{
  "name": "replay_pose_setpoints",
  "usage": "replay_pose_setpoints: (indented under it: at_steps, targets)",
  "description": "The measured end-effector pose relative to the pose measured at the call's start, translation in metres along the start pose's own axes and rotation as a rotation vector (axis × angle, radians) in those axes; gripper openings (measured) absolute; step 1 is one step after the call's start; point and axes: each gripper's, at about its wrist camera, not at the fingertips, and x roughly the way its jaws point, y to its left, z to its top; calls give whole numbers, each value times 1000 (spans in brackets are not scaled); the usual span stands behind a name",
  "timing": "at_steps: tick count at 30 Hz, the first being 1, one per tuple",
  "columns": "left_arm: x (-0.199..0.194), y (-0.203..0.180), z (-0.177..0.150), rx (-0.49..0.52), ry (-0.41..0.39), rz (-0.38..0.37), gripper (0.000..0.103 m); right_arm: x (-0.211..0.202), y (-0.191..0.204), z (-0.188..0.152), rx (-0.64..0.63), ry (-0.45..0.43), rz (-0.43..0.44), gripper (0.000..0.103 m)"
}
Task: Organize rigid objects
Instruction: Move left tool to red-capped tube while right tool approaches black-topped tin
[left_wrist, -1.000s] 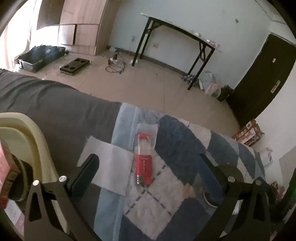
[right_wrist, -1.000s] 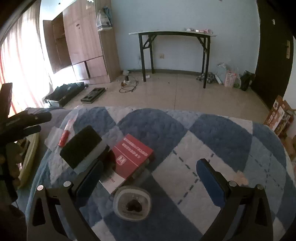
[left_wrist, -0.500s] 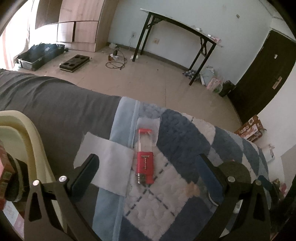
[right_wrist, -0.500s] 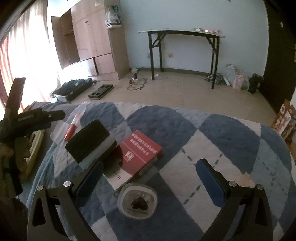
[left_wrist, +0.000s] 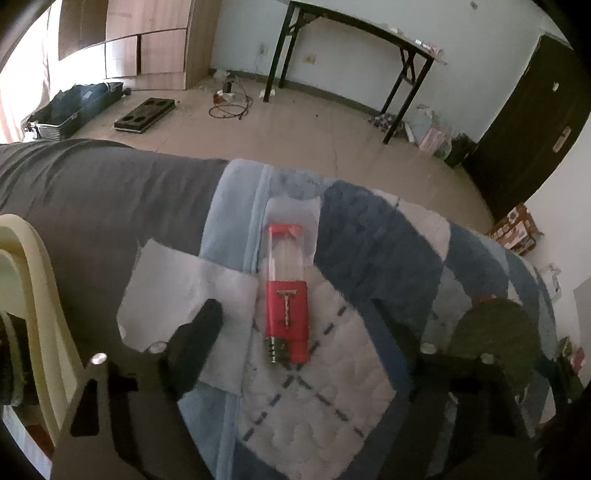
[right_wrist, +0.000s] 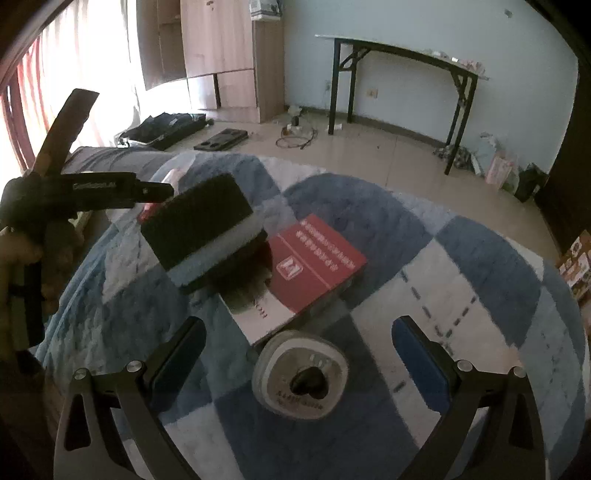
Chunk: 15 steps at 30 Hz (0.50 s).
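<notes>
A red razor pack in a clear sleeve (left_wrist: 287, 295) lies lengthwise on the blue-and-white quilt (left_wrist: 332, 398). My left gripper (left_wrist: 295, 343) hangs over its near end with the jaws closing. The pack lies between the fingers (left_wrist: 201, 336) and the pads are not touching it. In the right wrist view my right gripper (right_wrist: 297, 354) stands open just above a round white tin (right_wrist: 301, 376). Behind the tin lie a red box (right_wrist: 317, 266) and a black-and-white block (right_wrist: 207, 225). The left gripper (right_wrist: 159, 192) shows at the left there, held in a hand.
A cream basket (left_wrist: 26, 288) sits at the left on a grey cover. A white paper sheet (left_wrist: 177, 284) lies beside the pack, and a dark round shape (left_wrist: 495, 332) sits to its right. Beyond the bed are bare floor, a black folding table (right_wrist: 402, 59) and an open case (left_wrist: 74, 107).
My left gripper's fingers have drawn closer together and it has sunk nearer the red pack. My right gripper has rolled and drifted a little; the tin now sits between its fingers.
</notes>
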Motion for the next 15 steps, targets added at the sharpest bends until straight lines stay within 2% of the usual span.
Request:
replay_pose_setpoints:
  at_steps: [2, 5, 8, 13, 15]
  targets:
    - [1, -2, 0, 11, 6, 3, 72, 3, -1, -1, 10, 11, 8, 102]
    - [-1, -2, -1, 17, 14, -3, 53, 14, -7, -6, 43, 43, 20, 98]
    - [-2, 2, 0, 3, 19, -41, 37, 21, -11, -8, 66, 41, 11, 86]
    - [2, 1, 0, -7, 23, -33, 36, 17, -14, -7, 68, 9, 16, 51]
    - [4, -2, -1, 6, 23, -18, 36, 17, -14, -9, 56, 3, 34, 52]
